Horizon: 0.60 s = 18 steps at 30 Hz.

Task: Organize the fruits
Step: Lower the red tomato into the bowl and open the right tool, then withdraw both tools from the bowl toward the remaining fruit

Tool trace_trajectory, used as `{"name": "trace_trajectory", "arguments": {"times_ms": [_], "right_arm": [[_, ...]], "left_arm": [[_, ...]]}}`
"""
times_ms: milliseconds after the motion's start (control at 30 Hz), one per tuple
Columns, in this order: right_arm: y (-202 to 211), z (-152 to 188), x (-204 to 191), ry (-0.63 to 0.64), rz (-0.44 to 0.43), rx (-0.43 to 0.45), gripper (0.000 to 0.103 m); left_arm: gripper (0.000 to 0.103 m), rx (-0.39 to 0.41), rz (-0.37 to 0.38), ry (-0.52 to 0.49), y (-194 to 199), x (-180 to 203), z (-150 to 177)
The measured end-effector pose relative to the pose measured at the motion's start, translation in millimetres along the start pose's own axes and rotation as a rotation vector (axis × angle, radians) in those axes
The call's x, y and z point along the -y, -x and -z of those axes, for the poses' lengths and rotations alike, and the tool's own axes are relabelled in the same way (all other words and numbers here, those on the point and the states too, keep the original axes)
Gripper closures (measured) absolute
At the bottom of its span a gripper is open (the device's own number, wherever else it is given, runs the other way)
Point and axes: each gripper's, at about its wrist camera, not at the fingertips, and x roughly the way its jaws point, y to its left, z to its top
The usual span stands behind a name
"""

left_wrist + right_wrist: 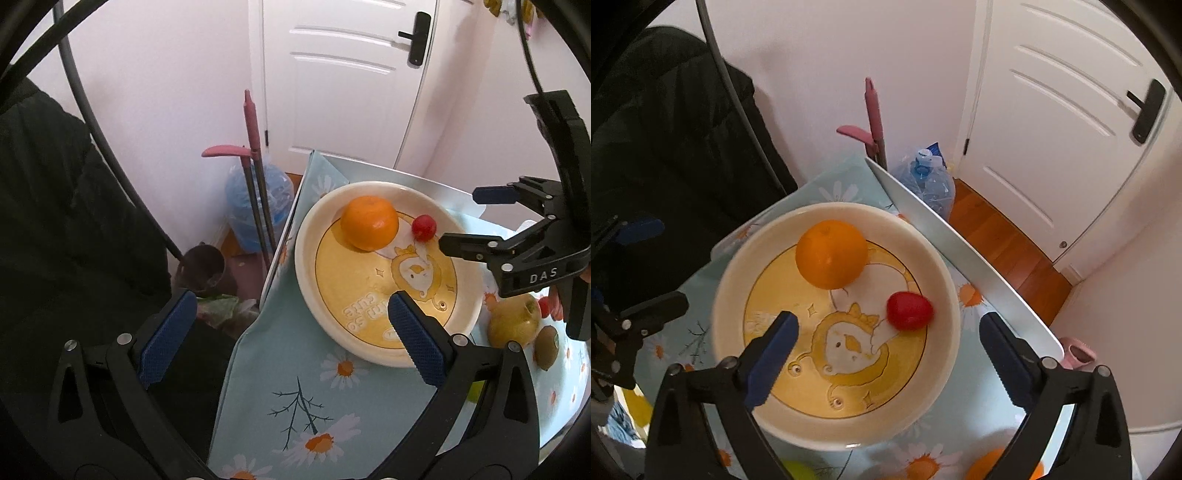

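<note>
A cream plate with a yellow cartoon centre (306,258) (945,295) sits on a daisy-print tablecloth. An orange (369,222) (832,253) and a small red fruit (423,228) (908,310) lie on it. My left gripper (291,338) is open and empty at the plate's near left rim. My right gripper (888,360) is open and empty just above the plate; it also shows in the left wrist view (476,218). A yellow-green apple (513,321) and a kiwi (546,347) lie right of the plate.
The table edge (960,251) runs close behind the plate. Beyond it are a blue water jug (255,206), pink-handled mop poles (255,147), a dark bucket (203,266) and a white door (343,74). A dark coat (55,221) hangs at the left.
</note>
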Motion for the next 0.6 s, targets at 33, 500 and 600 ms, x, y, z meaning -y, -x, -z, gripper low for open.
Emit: {"name": "trace_trajectory", "arguments": {"times_ms": [33, 500, 600], "right_arm": [[4.0, 1.1, -0.1, -0.012, 0.001, 0.008, 0.005], [86.1, 24.0, -12.7, -0.113, 0.094, 0.041, 0.005], [111.8, 35.8, -8.4, -0.161, 0.123, 0.065, 0.005]], "left_arm": [[0.0, 0.007, 0.002, -0.002, 3.9, 0.3, -0.9], [0.0, 0.087, 0.06, -0.071, 53.4, 20.5, -15.1], [0.0, 0.098, 0.08, -0.088, 61.5, 30.3, -17.6]]}}
